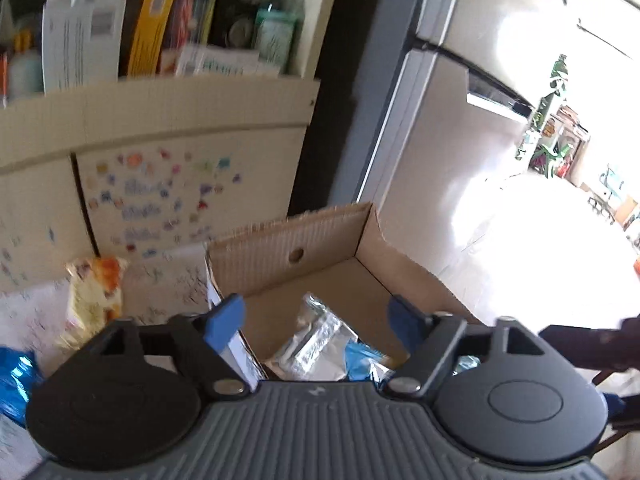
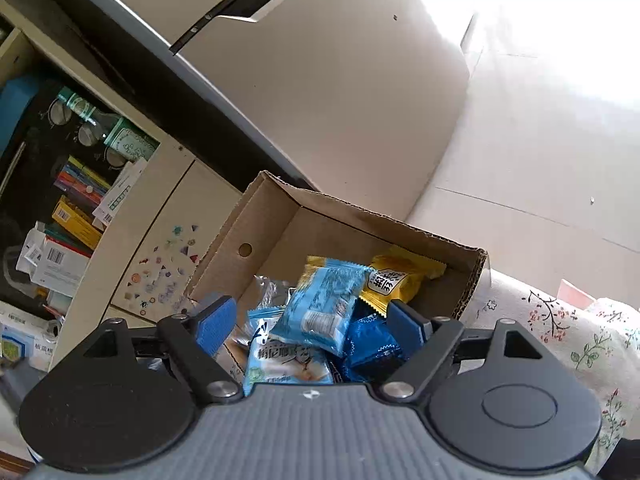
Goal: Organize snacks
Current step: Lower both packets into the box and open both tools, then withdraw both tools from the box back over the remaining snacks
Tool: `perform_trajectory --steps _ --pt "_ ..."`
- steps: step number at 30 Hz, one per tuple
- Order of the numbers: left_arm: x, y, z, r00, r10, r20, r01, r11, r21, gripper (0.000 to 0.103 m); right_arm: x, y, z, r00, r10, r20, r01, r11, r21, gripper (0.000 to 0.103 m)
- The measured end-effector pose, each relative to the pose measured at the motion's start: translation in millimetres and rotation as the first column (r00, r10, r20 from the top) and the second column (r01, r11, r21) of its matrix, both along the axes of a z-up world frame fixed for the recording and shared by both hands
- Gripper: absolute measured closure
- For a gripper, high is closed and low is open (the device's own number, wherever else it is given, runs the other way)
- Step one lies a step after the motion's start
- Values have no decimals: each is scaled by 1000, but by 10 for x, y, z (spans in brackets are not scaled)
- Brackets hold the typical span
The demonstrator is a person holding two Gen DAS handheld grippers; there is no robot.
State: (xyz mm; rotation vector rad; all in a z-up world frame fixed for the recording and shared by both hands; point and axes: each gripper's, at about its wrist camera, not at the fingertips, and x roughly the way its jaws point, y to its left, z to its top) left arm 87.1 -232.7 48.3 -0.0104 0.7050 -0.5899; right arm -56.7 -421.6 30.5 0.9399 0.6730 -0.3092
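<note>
An open cardboard box [image 2: 280,216] holds several snack packets. In the right wrist view a light blue packet [image 2: 320,308] lies on top, with a yellow packet [image 2: 394,278] behind it and dark blue packets [image 2: 372,344] below. My right gripper [image 2: 312,324] is open above the box, empty. In the left wrist view the box [image 1: 332,240] holds silver packets [image 1: 316,340]. My left gripper [image 1: 316,320] is open above the box's near left wall, empty. A yellow-orange packet [image 1: 94,300] and a blue packet [image 1: 14,376] lie outside the box on the left.
The box stands on a floral cloth [image 2: 560,328]. Behind it is a cream cabinet with stickers [image 1: 160,196] and a shelf of boxes and bottles [image 1: 160,28]. A pale fridge [image 2: 320,60] stands to the right.
</note>
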Motion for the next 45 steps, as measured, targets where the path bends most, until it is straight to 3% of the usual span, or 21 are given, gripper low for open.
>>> perform_trajectory --steps 6,11,17,22,29,37,41,45 --pt "-85 370 157 1000 27 -15 -26 999 43 12 45 174 61 989 141 44 -140 990 -24 14" --pt "-237 840 58 994 102 -35 -100 993 58 9 113 488 126 946 314 74 -305 946 -111 12" --pt "-228 1262 -276 964 211 -159 -204 977 57 9 154 948 50 873 487 23 -468 850 -240 12" --pt "-214 1340 -415 958 244 -152 -228 967 115 9 142 1277 -89 800 599 -32 -582 762 -283 12" --pt "-135 1272 -592 946 294 -141 -267 947 180 9 125 1518 -319 761 645 -69 -632 714 -301 14" --pt "-87 1063 -715 952 285 -109 -251 935 251 8 204 1616 -487 770 631 -97 -623 711 -326 14" --pt "-103 1013 -859 955 277 -104 -229 914 334 8 238 1723 -577 754 643 -134 -640 673 -370 14" --pt "-124 1082 -902 953 280 -115 -225 910 349 7 246 1774 -613 742 653 -153 -651 646 -397 14"
